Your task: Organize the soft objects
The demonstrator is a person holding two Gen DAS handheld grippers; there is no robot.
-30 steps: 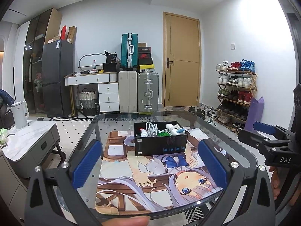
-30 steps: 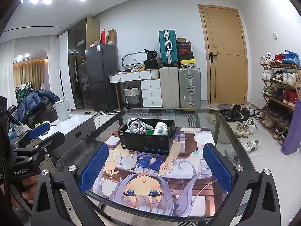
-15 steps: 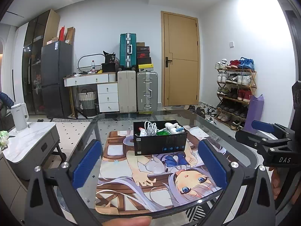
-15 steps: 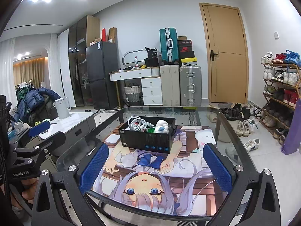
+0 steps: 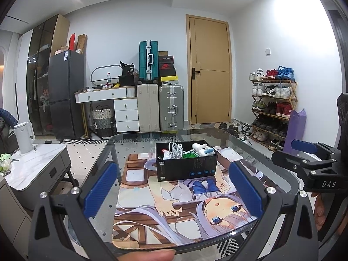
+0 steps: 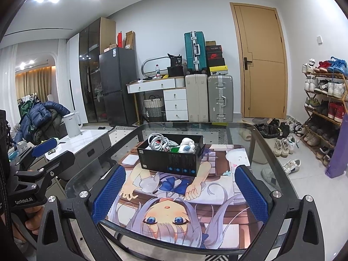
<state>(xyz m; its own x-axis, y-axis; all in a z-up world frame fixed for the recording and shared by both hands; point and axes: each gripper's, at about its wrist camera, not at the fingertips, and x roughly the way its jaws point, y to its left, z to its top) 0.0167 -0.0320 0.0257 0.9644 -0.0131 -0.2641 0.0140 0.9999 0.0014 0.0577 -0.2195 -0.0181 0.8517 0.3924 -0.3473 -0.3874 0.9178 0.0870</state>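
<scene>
The left gripper (image 5: 173,190) has its two blue-padded fingers (image 5: 101,188) spread wide with nothing between them, hovering above the near edge of the glass table (image 5: 280,174). The right gripper (image 6: 179,192) is likewise spread wide and empty, its blue pads (image 6: 251,193) framing the printed anime mat (image 6: 171,208) that lies flat on the table.

Beyond both pairs of fingers, a black box (image 5: 186,165) stands on the far half of the mat, well apart from either gripper. Inside the box, a coil of white cable (image 5: 175,149) fills the left part, a white plush toy (image 5: 201,147) with a blue piece lies at the right end, and a green packet (image 5: 188,155) sits between them. In the right wrist view the same box (image 6: 170,157) shows the cable (image 6: 157,142) at its left and the plush toy (image 6: 188,145) toward its right.

To the left of the table stands a low marble-topped cabinet (image 5: 32,169) carrying a white kettle (image 5: 24,137). Behind the table, against the far wall, are a white desk with drawers (image 5: 113,108), a beige suitcase (image 5: 148,107), a silver suitcase (image 5: 171,107) and a teal suitcase (image 5: 148,59) stacked above. A wooden door (image 5: 208,71) is to the right of the suitcases, and a shoe rack (image 5: 271,108) stands right of the table.
</scene>
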